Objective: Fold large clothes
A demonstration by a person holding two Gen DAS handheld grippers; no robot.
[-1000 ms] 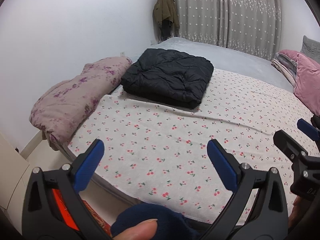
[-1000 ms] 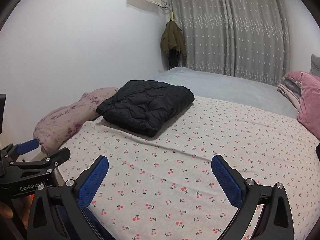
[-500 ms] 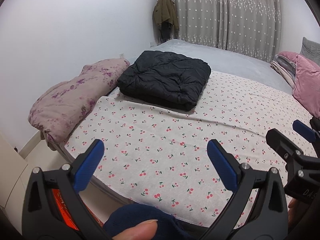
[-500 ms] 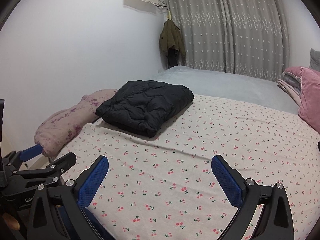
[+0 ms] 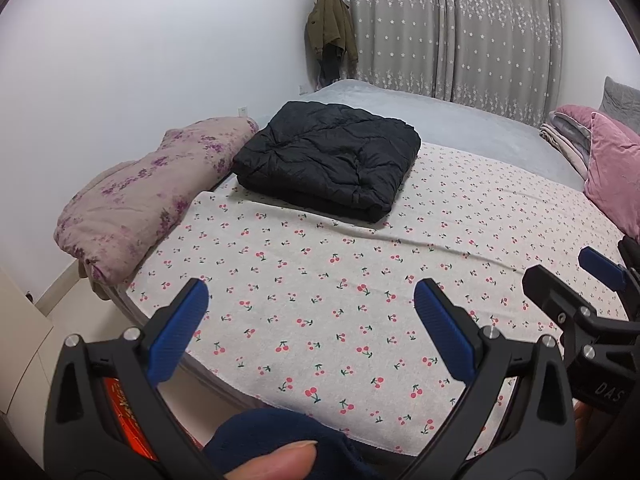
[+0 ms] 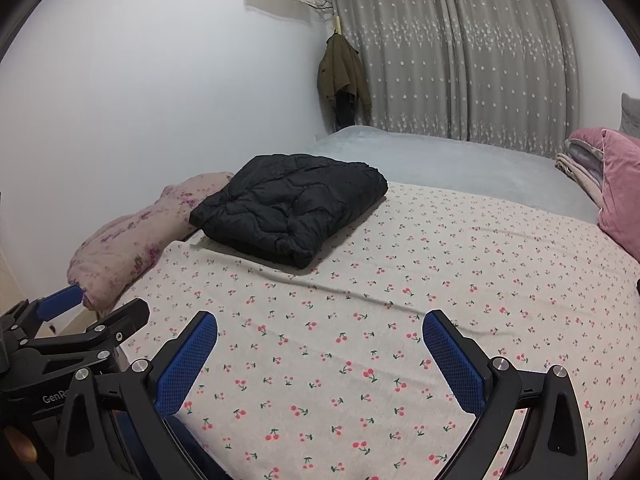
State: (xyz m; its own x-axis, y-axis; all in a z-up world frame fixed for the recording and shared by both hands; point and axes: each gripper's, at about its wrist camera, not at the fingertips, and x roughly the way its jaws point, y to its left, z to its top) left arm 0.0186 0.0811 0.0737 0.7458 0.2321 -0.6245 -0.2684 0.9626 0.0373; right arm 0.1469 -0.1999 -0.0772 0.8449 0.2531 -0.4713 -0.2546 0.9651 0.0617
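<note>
A black puffer jacket (image 5: pixel 328 160) lies folded into a thick rectangle at the far left of the cherry-print sheet (image 5: pixel 360 280) on the bed; it also shows in the right wrist view (image 6: pixel 292 204). My left gripper (image 5: pixel 310 320) is open and empty, held above the bed's near edge, well short of the jacket. My right gripper (image 6: pixel 320 360) is open and empty, beside the left one over the near part of the sheet (image 6: pixel 400 320). Each gripper shows at the edge of the other's view.
A flowered pink quilt roll (image 5: pixel 148 192) lies along the bed's left edge by the white wall. Pink pillows and folded blankets (image 5: pixel 600 152) are stacked at the right. A grey blanket (image 5: pixel 460 120) covers the far bed. An olive coat (image 5: pixel 330 28) hangs by the curtains.
Both grippers have drawn back a little from the bed, so the jacket looks slightly farther away. Both stay open and empty. The jacket has not moved.
</note>
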